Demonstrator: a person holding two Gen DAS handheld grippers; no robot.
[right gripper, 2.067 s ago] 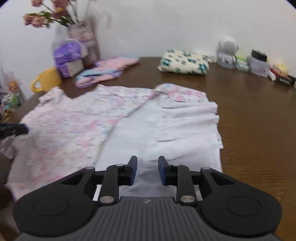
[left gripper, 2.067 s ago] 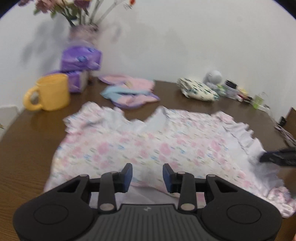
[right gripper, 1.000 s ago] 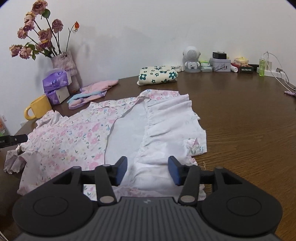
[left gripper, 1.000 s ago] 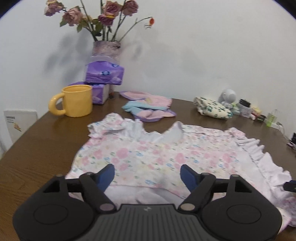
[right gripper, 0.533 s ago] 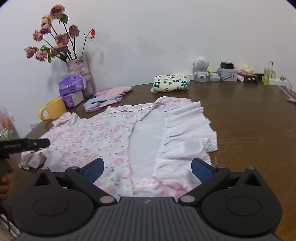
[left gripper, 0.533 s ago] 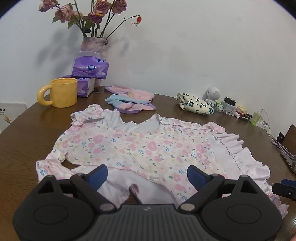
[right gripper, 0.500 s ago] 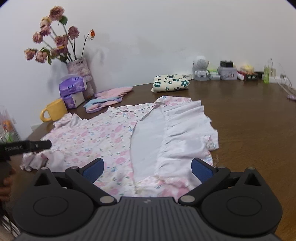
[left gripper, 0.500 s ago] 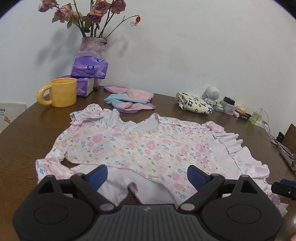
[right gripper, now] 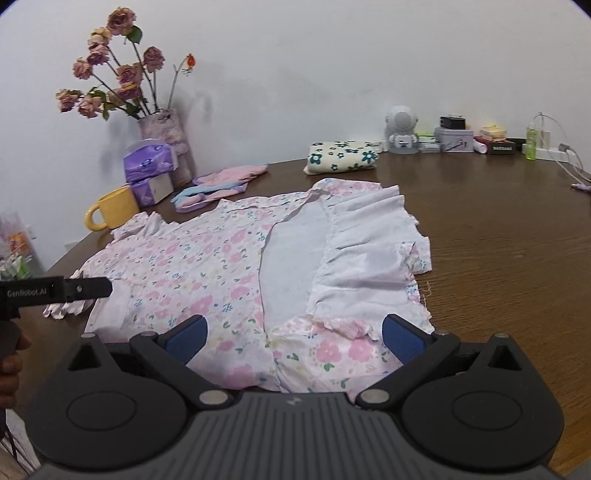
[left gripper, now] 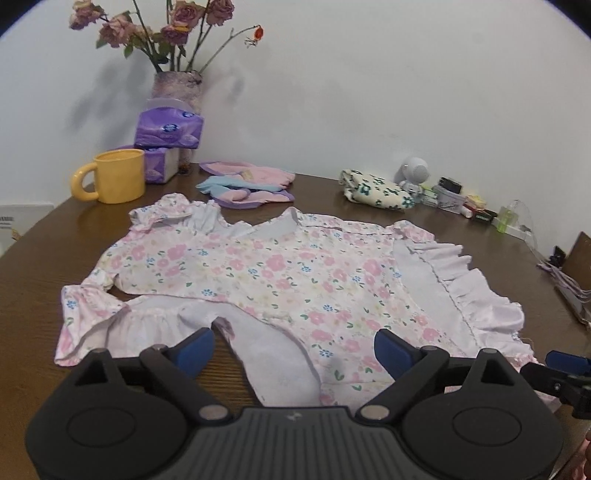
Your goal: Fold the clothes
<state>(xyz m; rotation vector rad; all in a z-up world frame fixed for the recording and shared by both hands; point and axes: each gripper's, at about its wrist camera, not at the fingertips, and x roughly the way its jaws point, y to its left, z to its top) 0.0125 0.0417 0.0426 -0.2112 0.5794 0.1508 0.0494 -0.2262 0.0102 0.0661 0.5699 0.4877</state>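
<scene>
Dried roses (left gripper: 173, 26) in vase (left gripper: 177, 88)

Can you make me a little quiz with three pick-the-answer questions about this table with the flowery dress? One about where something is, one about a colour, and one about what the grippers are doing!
1. Where is the mug?
A. On the dress
B. Next to the purple tissue packs
C. Beside the white toy robot

2. What colour is the mug?
A. Yellow
B. Green
C. Red

3. What are the two grippers doing?
A. Both pinch the dress
B. One holds the mug
C. Both are open and hold nothing

Answers:
1. B: the mug stands right by the tissue packs, off the dress and far from the toy robot.
2. A: it is yellow all over.
3. C: the left gripper and the right gripper have their jaws spread wide, and the dress lies flat on the table, unpinched.
</scene>
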